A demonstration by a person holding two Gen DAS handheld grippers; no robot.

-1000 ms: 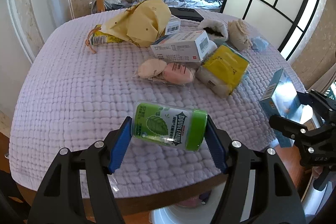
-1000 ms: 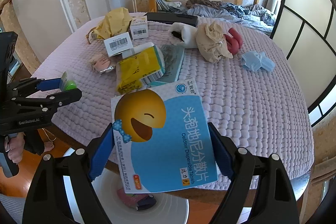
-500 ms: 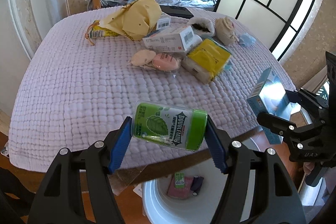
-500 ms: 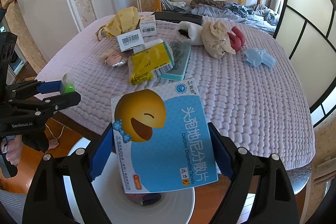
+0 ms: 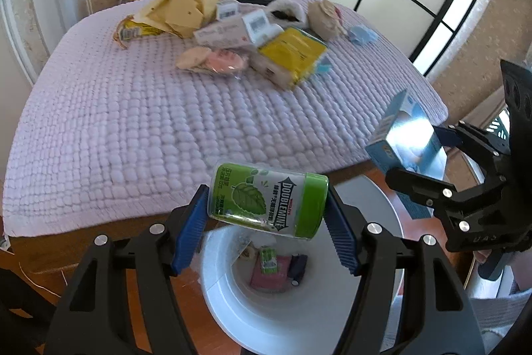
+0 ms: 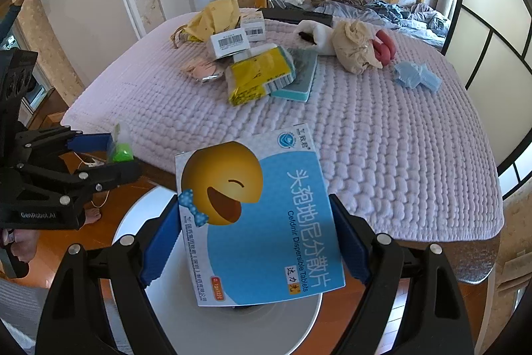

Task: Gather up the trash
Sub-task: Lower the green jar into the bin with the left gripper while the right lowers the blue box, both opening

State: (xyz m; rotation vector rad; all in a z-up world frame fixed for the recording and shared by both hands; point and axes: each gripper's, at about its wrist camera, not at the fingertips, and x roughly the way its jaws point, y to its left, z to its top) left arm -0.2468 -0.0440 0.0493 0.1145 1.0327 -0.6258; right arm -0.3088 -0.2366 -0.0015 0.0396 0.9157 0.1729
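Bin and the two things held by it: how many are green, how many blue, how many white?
Green: 1, the gum canister
Blue: 1, the tablet box
White: 1, the bin
Total: 3

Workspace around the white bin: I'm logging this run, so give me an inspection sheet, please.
Surface: lilac quilted cover on a table.
Job's things: green gum canister; blue tablet box; white bin below, holding some trash.
Clutter: yellow packet, barcoded boxes, blue mask, beige cloth.
Grippers: left gripper clamps the canister; right gripper clamps the box.
Cables: thin cord on the floor.
Surroundings: bunk bed, sliding screen.
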